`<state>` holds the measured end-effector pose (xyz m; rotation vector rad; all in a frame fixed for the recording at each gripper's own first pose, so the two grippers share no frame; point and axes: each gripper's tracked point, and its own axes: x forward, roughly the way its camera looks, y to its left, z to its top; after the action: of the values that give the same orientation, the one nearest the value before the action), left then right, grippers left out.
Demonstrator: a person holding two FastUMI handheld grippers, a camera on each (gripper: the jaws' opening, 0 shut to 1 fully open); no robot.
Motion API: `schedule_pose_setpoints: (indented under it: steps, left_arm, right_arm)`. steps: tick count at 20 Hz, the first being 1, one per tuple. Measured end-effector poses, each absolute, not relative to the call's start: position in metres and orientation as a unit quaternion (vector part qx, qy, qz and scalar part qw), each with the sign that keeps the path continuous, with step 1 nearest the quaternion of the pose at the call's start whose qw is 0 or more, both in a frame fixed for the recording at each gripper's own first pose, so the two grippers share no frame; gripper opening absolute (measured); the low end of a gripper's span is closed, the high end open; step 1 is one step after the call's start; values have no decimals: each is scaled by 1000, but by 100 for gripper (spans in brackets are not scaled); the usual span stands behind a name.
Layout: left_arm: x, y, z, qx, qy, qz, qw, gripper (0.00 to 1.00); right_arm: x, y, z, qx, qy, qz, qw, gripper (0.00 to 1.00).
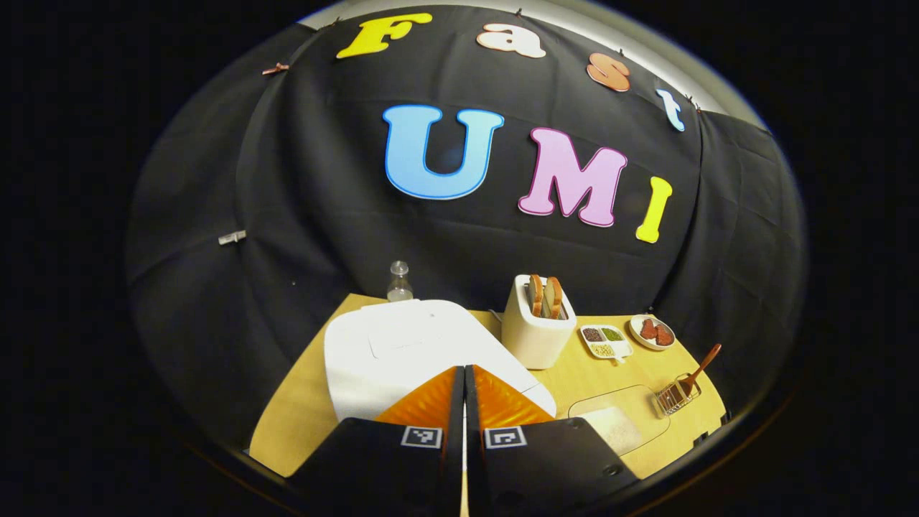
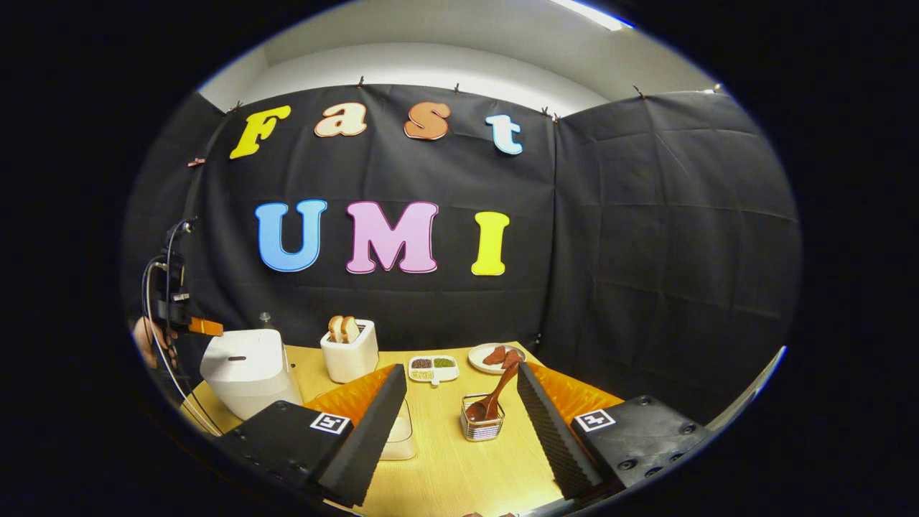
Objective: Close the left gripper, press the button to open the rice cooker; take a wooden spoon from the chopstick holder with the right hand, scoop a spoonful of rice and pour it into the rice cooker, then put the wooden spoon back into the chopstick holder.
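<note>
The left gripper (image 1: 464,380), fingers pressed together, hovers over the rice cooker (image 1: 402,345), hiding its front and button. The right gripper (image 2: 459,402) is spread before the chopstick holder (image 2: 482,422), where the wooden spoon (image 2: 492,398) leans

Both grippers: black finger bodies with screws, square fiducial marker (image 1: 421,436) each, ribbed pads (image 2: 549,424); cables (image 2: 154,301) on the left unit.
</note>
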<state>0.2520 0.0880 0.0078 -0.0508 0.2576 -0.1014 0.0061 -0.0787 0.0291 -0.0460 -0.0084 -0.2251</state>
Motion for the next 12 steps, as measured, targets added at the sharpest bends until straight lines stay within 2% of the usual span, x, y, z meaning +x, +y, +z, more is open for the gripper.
schedule_pose_setpoints:
  steps: [7, 12]
  left_arm:
    - [286, 92, -40, -41, 204, -57, 977, 7]
    - [288, 96, -50, -39, 208, -47, 976, 7]
  right_arm:
    - [-3, -106, 13, -12, 20, -146, 989, 97]
    - [-7, -105, -2, 4, 34, -156, 987, 97]
